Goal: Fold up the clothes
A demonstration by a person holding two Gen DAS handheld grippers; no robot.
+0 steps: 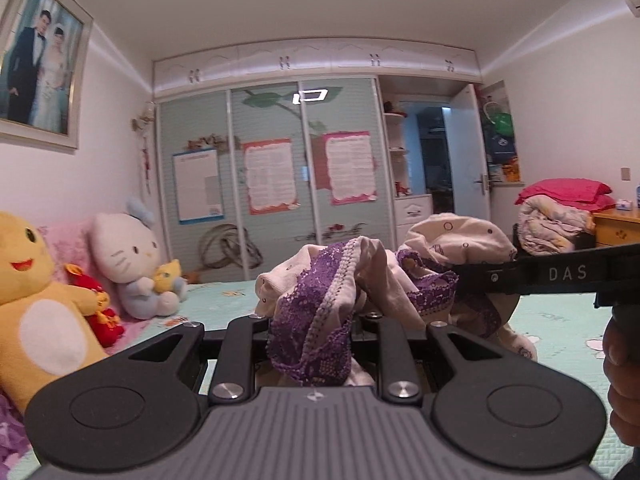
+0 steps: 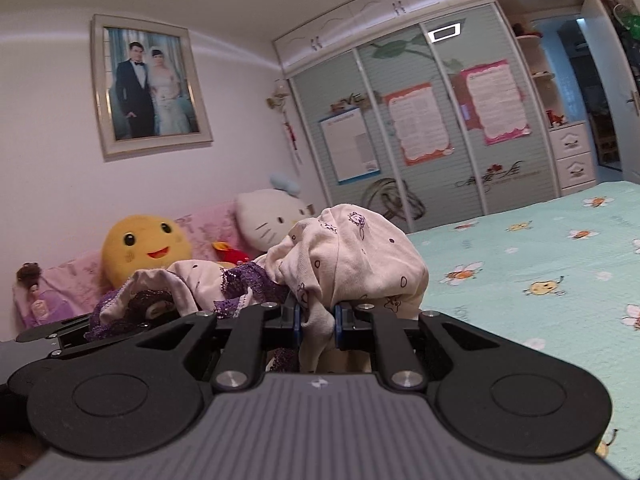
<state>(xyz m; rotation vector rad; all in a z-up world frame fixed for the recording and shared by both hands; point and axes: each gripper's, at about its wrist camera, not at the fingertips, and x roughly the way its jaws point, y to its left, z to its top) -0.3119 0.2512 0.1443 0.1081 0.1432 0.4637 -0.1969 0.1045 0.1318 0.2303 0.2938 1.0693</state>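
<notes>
Closest to me, my left gripper (image 1: 312, 322) is closed on the cream garment (image 1: 320, 280), at its purple lace trim (image 1: 304, 332). My right gripper (image 2: 318, 314) pinches a fold of the same garment (image 2: 360, 256) between its blue pads (image 2: 337, 328). The cloth hangs bunched between both tools, lifted above the mint bedspread (image 2: 520, 248). Behind it sit a yellow plush toy (image 2: 146, 246) and a white cat plush (image 1: 126, 248). Farther away is the wardrobe (image 1: 272, 160) with sliding doors.
</notes>
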